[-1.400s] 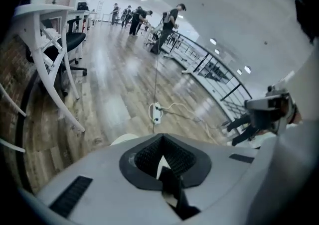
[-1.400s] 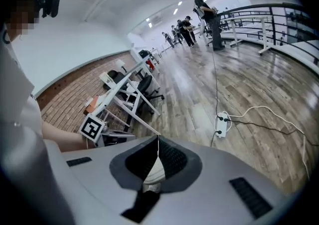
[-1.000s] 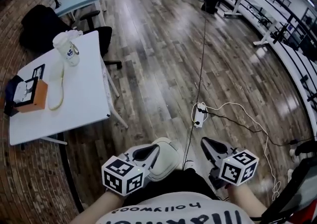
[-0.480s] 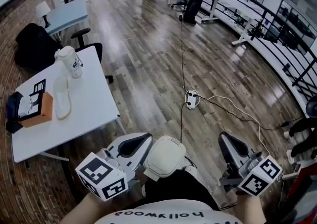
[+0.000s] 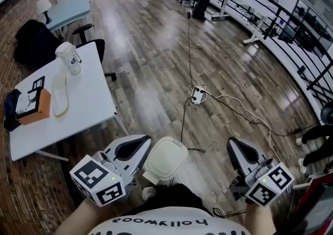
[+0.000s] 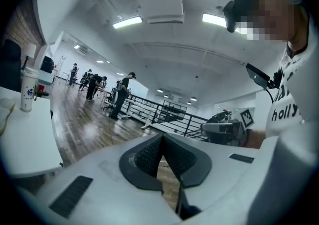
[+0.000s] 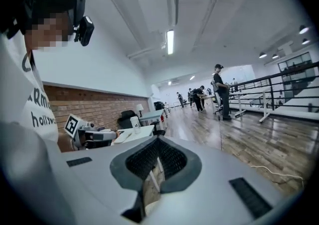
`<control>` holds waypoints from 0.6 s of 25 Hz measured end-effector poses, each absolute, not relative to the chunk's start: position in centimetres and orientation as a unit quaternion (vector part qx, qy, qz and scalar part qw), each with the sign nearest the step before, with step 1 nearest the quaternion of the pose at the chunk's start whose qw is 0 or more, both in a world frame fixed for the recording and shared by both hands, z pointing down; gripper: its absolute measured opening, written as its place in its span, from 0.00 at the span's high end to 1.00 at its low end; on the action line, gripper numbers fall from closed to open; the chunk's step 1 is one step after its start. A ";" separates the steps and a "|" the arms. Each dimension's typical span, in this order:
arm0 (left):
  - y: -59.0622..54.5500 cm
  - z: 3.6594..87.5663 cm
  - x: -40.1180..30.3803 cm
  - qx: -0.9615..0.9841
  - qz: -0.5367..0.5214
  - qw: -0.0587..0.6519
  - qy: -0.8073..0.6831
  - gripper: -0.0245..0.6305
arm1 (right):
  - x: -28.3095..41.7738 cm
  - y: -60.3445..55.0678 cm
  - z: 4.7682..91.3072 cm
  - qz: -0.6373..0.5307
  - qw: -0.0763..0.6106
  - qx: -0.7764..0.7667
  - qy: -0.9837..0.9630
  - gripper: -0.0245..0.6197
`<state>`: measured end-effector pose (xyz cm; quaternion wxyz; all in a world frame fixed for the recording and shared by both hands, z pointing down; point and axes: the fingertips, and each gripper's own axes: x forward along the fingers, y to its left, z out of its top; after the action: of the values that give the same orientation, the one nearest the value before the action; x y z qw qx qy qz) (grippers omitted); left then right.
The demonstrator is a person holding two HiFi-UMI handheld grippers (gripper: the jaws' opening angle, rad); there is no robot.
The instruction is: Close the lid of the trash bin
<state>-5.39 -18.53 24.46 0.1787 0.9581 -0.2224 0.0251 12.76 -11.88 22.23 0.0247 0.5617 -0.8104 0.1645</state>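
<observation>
Bottom centre, the lid (image 5: 165, 158) sits just right of the left gripper (image 5: 138, 146), nearer than the right gripper (image 5: 237, 151); both hold their jaws together, empty.

The trash bin lid (image 5: 165, 158), at lower centre of the head view, is cream. The left gripper (image 5: 144, 144) and right gripper (image 5: 233, 148) are light grey, with black ribbed pads on the jaws and black-and-white square patterns on their rear faces. The bench (image 5: 88, 99) at left is white and carries an orange-brown box (image 5: 37, 110) and a white cup (image 5: 69, 58) with blue print. The floor (image 5: 156, 47) is glossy brown wood planks. The wall (image 5: 26, 197) along the left edge is red-brown brick.
</observation>
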 end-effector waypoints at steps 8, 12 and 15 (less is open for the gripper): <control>-16.9 24.6 -1.1 0.953 0.024 0.166 -0.252 0.95 | 14.5 -10.9 24.7 0.159 0.075 0.522 -0.835 0.95; -16.3 24.8 -1.2 0.948 0.025 0.170 -0.268 0.95 | 14.9 -10.8 24.4 0.148 0.081 0.516 -0.840 0.95; -16.0 24.9 -1.7 0.944 0.022 0.175 -0.279 0.95 | 14.8 -10.4 24.0 0.139 0.085 0.511 -0.844 0.95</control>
<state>-1.71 -15.98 24.88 0.1753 0.9440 -0.2787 0.0222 14.83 -10.44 24.03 0.0848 0.5113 -0.8439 0.1390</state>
